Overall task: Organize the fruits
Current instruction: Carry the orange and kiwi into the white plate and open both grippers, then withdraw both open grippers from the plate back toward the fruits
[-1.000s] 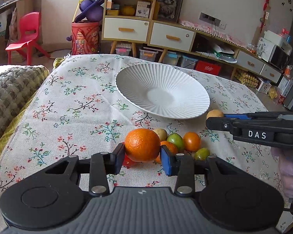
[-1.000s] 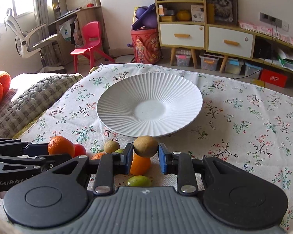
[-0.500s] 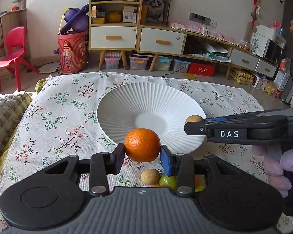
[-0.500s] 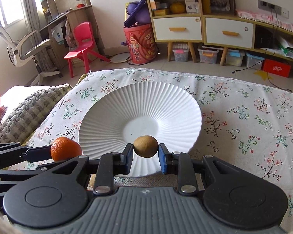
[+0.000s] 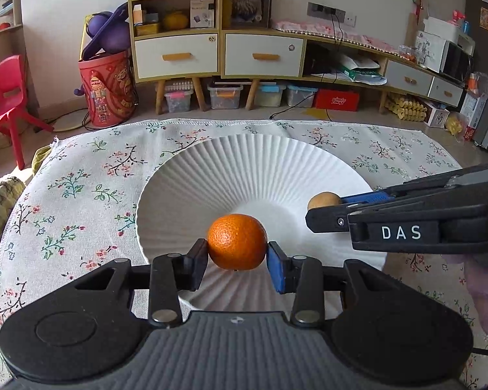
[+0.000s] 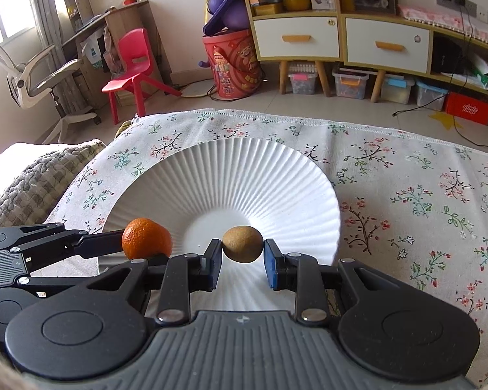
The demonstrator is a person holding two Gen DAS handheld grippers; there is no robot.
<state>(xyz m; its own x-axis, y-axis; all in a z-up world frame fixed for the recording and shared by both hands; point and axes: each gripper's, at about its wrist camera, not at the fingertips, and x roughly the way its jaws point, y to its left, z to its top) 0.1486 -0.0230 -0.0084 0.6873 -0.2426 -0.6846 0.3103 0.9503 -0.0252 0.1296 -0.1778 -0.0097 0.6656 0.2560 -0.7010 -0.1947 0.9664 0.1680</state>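
While both fruits are hanging over the white ribbed plate (image 5: 260, 169), the left hand-held gripper (image 5: 237, 261) is grasping an orange (image 5: 237, 242) between its black pad and its blue pad, the fruit sitting above the plate's near half, toward 6 o'clock of the bowl. Coming in from 3 o'clock in the left wrist view, the right hand-held gripper (image 6: 242, 261) is clenching a small round brown fruit (image 6: 242, 243), which is hanging over the smooth centre of the plate. On the side of that gripper, white letters are reading "DAS"; only a dark edge of it and the brown fruit's top are showing there, with gloved fingers (image 5: 484, 292) wrapping its handle at about 4 o'clock. From the right wrist view the left gripper is reaching in from 9 o'clock, the orange lying just beside the brown fruit and apart from it.

The plate is resting on a floral tablecloth (image 6: 423, 195) covering the desk. Beyond the cloth, at 12 o'clock, a wooden cabinet (image 5: 218, 55) with white drawers is standing against the wall; a red box (image 5: 336, 100) under it is carrying dark writing too small to read. A red patterned bucket (image 5: 109, 92) is standing at about 11 o'clock, and a red plastic chair (image 6: 133, 61) is sitting farther toward 10 o'clock.
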